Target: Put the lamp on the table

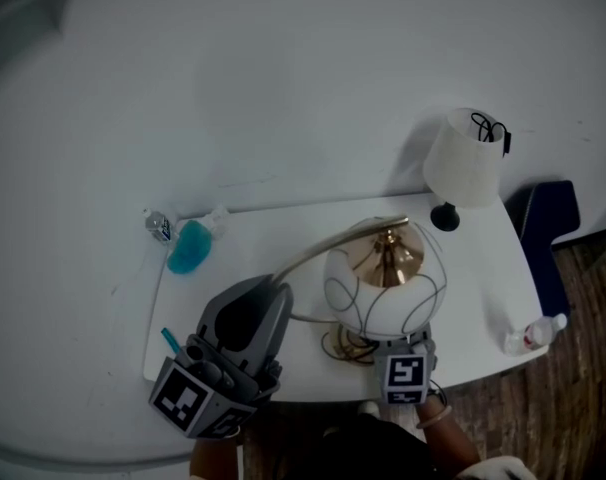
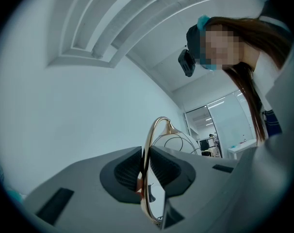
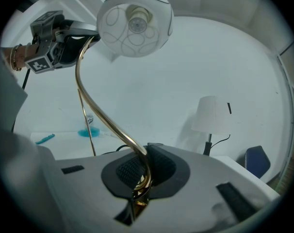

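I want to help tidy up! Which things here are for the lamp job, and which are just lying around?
For the job: gold lamp, held by its curved stem in the left claw and right claw; white table.

Just lying about: white-shaded lamp, blue bottle, small bottle, teal pen.

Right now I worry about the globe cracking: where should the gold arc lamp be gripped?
Probably the thin gold stem, not the globe: the tube fits between jaws, the round shade would likely slip. Come from the side at two spots, as here: left gripper on the upper arc, right gripper low on the stem.
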A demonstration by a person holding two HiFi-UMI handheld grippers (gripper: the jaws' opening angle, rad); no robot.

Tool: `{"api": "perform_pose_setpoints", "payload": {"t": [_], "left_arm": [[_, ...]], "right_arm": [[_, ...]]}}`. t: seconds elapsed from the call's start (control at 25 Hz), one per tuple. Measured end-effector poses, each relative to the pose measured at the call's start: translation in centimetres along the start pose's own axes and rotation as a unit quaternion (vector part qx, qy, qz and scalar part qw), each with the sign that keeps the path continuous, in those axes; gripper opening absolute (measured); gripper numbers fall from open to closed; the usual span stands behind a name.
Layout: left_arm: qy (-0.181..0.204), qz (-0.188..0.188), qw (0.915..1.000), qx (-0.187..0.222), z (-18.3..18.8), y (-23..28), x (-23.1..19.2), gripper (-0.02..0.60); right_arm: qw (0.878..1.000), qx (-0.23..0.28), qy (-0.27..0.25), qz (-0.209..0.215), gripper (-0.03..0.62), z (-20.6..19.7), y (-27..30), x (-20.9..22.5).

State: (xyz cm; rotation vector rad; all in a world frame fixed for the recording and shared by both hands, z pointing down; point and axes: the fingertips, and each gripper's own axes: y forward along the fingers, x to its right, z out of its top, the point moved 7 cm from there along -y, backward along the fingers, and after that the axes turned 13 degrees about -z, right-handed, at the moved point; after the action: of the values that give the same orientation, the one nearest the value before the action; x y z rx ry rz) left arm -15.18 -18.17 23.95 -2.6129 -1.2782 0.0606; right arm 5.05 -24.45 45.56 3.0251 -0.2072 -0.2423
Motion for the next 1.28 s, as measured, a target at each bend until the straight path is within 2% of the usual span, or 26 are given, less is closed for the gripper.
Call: {"api": "perform_pose_setpoints", "payload": {"t": [0.44,0.76,1.28], "left_arm": [[-0.002,0.008,1.0,0.001,-2.3,0.6,-0.5,0.057],[-0.014,0.022,0.9996,-0.013,-4.1,2.5,-1.8,0.058],[-0.02,0.034,0.999,-0.022,-5.7,2.9,-3.2,0.058]], "right_arm": [[1.0,0.0,0.005,0.005,0.008,-2.1,1.7,0.3],[0.999,-0.019,0.006,0.025,0.008,-3.6,4.3,0.9],[0.999,-0.022,0.015,0.04,0.008,-4.7,6.5,0.4]]}}
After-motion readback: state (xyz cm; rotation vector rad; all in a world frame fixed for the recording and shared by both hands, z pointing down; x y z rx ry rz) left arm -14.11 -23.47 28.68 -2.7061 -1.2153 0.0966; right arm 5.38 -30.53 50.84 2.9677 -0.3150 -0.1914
